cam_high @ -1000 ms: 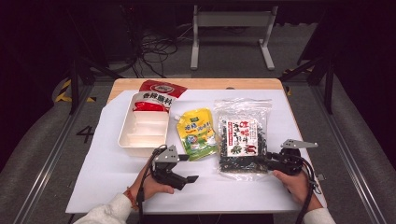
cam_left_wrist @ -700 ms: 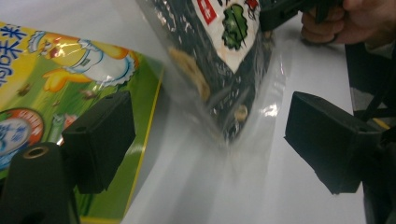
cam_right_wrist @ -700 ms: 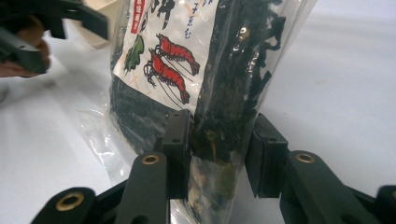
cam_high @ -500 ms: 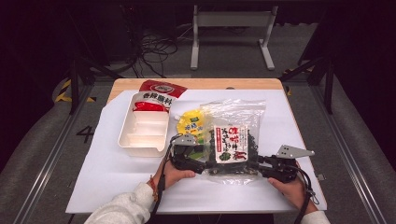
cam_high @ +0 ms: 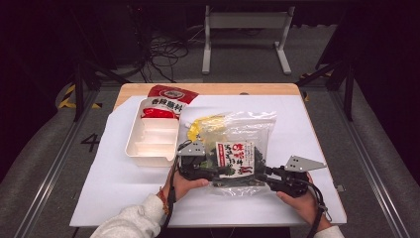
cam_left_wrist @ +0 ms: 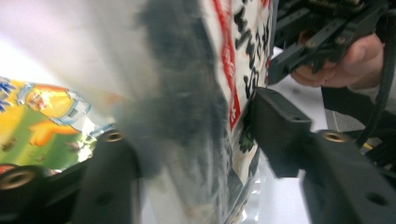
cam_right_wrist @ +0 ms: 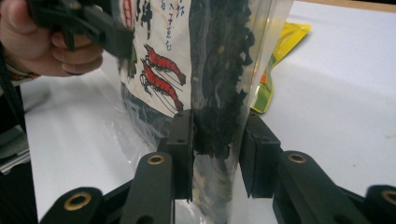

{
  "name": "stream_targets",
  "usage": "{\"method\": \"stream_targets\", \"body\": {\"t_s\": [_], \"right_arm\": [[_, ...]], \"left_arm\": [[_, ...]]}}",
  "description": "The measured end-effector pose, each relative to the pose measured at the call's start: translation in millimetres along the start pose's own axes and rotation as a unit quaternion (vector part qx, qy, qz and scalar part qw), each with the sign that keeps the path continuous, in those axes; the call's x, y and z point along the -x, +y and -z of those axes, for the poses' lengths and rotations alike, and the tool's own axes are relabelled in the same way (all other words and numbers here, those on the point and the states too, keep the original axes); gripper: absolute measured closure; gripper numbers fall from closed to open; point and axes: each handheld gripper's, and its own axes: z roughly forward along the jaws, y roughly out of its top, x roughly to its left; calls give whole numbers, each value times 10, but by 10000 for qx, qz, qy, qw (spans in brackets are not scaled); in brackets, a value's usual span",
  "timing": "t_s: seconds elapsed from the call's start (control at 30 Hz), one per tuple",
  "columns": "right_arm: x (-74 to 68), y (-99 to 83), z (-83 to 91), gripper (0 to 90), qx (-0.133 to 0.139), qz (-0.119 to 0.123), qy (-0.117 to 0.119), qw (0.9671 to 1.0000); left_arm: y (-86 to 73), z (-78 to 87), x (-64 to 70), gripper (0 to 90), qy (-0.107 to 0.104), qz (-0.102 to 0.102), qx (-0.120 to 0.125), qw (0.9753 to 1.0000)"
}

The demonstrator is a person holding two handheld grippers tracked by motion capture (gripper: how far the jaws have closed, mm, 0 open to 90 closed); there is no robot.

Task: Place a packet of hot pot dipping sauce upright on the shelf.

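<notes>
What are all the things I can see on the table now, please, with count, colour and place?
seaweed bag: one, clear with dark contents and a white label, lifted at the table's near middle, between both grippers.
yellow packet: one, yellow-green, behind the bag, partly covered.
red packet: one, red and white, far end of the tray.
tray: one, cream, divided, left of middle.
white sheet: one, covers the table.
left hand-held gripper: black, shut on the bag's left side.
right hand-held gripper: black, shut on its right side.
</notes>
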Motion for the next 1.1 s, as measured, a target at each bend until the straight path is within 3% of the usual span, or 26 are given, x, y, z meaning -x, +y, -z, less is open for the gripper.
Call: {"method": "stream_targets", "body": {"t_s": [0.17,0.33,0.37,0.53,0.73,0.93,1.1], "right_arm": [[-69,65,-5,613,53,6,-179,9998],[-86,103,5,519,61,7,-252,9997],[-96,119,1,445,46,0,-328,9995],[-107,142,26,337,36,59,-341,9994],[-110,119,68,303,-174,242,-499,9983],[-58,70,114,280,-262,156,-597,9978],[10,38,139,256,-321,66,-753,9966]], "left_arm": [[61,86,81,714,-207,-254,123,9994],[114,154,142,738,-319,-470,111,9983],[122,168,149,743,-319,-516,103,9981],[145,276,130,747,-154,-582,180,9980],[184,454,124,746,129,-687,214,9973],[224,646,92,746,327,-767,371,9958],[261,878,54,746,632,-845,464,9933]]}}
